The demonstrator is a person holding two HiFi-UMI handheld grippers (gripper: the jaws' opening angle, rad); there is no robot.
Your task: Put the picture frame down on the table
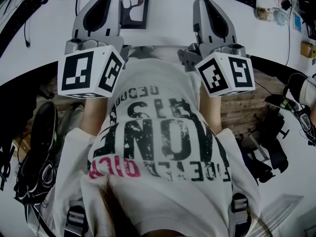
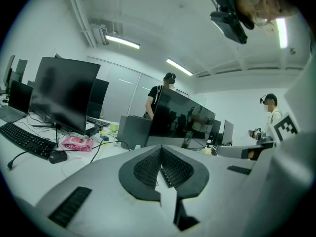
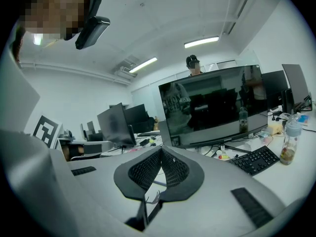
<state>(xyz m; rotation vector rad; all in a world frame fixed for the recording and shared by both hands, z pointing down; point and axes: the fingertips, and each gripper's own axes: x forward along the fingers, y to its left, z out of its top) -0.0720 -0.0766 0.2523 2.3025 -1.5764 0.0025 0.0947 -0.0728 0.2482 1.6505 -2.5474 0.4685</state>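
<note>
Both tongs are shut with nothing in them right now. The left gripper (image 2: 159,151), a grey plastic two-jaw thing with black ribbed pads (image 2: 147,169), has its jaws pressed tip to tip. The right gripper (image 3: 160,151) looks the same in its own view. They're held up side by side in front of the person's chest, roughly level, not touching anything.

The thing to deal with is the black-edged rectangular picture frame (image 1: 137,9) with a white print of dark antlers in it. It's on the white table (image 1: 168,19), out past the left gripper's tip, and that gripper hides its left edge in the head view. Honestly can't tell whether it's lying flat or propped up leaning back, so I can't say if the job is done or not started.

Handling-wise, my guess is light and stiff, with a thin border and probably glass or acrylic on the front. That makes the face slick, and it's not something to drop or squeeze hard. I'd pinch it on the border, midway along a side or the top rail, with the jaws across the thickness and off the glazing. One gripper per side would stop it swinging. If it's standing, tip it back slowly, using the bottom edge on the table as a hinge. Jaws need opening first either way.
</note>
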